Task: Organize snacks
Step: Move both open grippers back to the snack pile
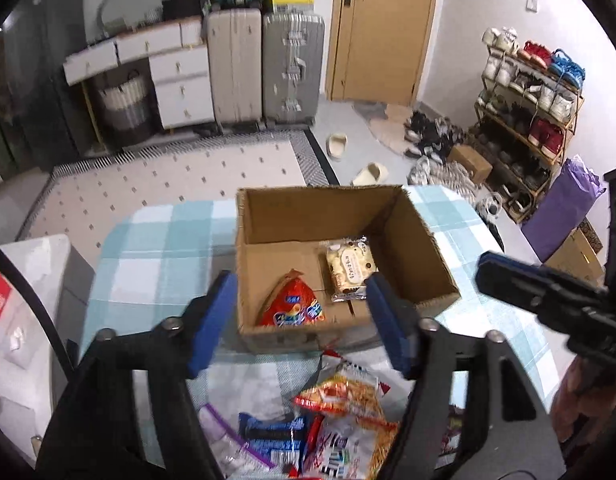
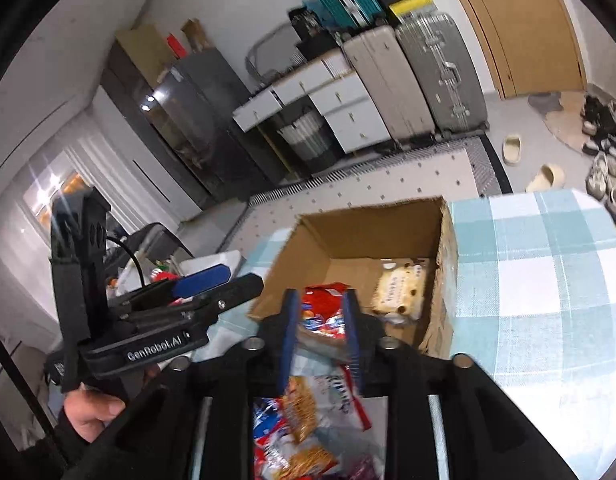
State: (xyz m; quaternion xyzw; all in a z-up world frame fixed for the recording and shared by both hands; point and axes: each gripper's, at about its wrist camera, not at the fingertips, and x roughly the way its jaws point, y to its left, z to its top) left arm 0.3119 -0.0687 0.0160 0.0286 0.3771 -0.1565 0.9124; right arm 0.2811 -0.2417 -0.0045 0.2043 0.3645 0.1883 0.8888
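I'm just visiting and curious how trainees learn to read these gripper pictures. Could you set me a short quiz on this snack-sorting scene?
1. How many snack packets lie in the cardboard box?
2. True or false: the left gripper grips a packet.
3. Where do the unsorted snacks wait: A in front of the box, B on the floor rug, C on the shoe rack?

Key
1. Two: the red packet and the pale biscuit packet.
2. False; its jaws stand open with nothing held.
3. A: the snack pile lies on the checked tablecloth.
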